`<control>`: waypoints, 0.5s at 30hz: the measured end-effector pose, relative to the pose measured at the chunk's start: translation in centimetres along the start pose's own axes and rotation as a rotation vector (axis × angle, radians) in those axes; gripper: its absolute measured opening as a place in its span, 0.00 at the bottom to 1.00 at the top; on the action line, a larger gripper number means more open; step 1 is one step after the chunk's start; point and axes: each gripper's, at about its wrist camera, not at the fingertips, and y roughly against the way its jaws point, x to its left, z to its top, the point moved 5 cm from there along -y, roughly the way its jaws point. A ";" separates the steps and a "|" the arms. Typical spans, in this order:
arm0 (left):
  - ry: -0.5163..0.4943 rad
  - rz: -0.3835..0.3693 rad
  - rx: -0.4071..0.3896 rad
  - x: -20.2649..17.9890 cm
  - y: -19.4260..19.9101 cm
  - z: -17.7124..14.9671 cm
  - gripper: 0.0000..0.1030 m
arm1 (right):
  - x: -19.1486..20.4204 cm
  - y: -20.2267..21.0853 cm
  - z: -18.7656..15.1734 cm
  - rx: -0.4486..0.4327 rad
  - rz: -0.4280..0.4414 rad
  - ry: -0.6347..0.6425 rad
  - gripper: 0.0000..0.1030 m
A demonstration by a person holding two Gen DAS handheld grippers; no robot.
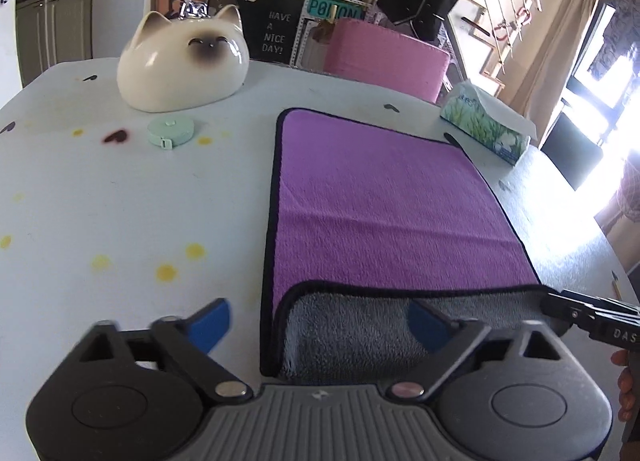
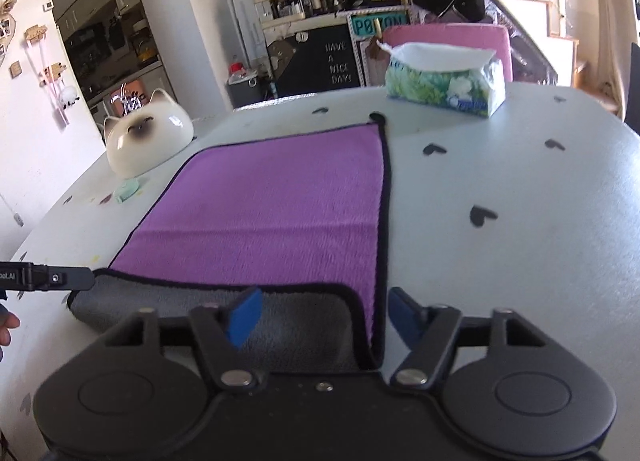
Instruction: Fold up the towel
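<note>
A purple towel [image 1: 384, 201] with a black hem lies flat on the white table; it also shows in the right wrist view [image 2: 272, 201]. Its near edge is turned over, showing the grey underside [image 1: 352, 329], which also shows in the right wrist view [image 2: 288, 321]. My left gripper [image 1: 320, 327] is open, its blue pads either side of the towel's near left corner. My right gripper [image 2: 324, 315] is open, straddling the near right corner. Each gripper's finger shows at the edge of the other's view, the right [image 1: 592, 313] and the left [image 2: 52, 279].
A cat-shaped ceramic bowl [image 1: 184, 61] and a green tape measure [image 1: 170, 132] stand at the far left of the table [image 1: 100, 189]. A tissue box [image 2: 444, 81] is at the far right. A pink chair [image 1: 384, 57] stands behind the table.
</note>
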 end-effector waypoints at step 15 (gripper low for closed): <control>0.002 -0.003 0.032 0.1 -0.3 -0.5 0.13 | 0.1 -0.1 -0.9 0.057 0.004 0.000 0.24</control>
